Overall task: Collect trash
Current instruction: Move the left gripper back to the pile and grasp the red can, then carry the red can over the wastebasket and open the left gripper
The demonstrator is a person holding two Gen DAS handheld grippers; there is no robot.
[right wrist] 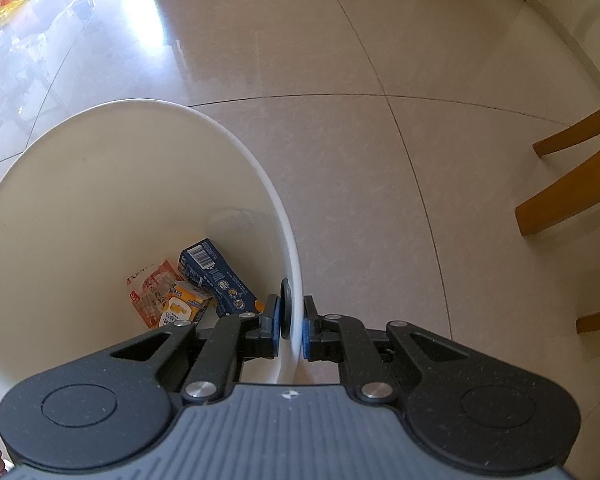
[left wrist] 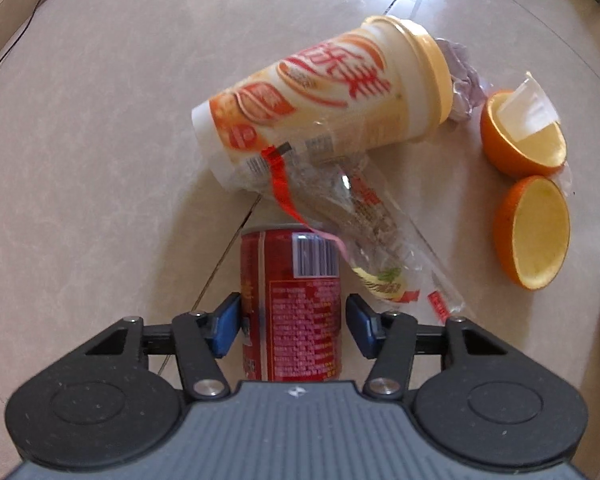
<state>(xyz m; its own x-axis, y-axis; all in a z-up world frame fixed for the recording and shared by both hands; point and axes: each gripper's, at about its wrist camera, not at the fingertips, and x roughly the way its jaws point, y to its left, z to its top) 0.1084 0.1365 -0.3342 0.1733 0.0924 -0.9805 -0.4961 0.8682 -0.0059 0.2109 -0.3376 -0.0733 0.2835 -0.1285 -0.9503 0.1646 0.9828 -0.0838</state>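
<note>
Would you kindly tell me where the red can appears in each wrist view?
Left wrist view: red can at lower centre, lying between the left tool's blue pads.
Right wrist view: not in it.
Shared landmark: the beige tiled floor.

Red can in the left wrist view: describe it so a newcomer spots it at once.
On the tiled floor, find the tipped yellow-lidded cup. Just below it stands the red can, between the left claw's blue pads. It alone is metal with a barcode.

One red can (left wrist: 292,304); one cup (left wrist: 324,92); two orange-peel halves (left wrist: 524,136); one clear wrapper (left wrist: 364,224); one white bin (right wrist: 100,200).
</note>
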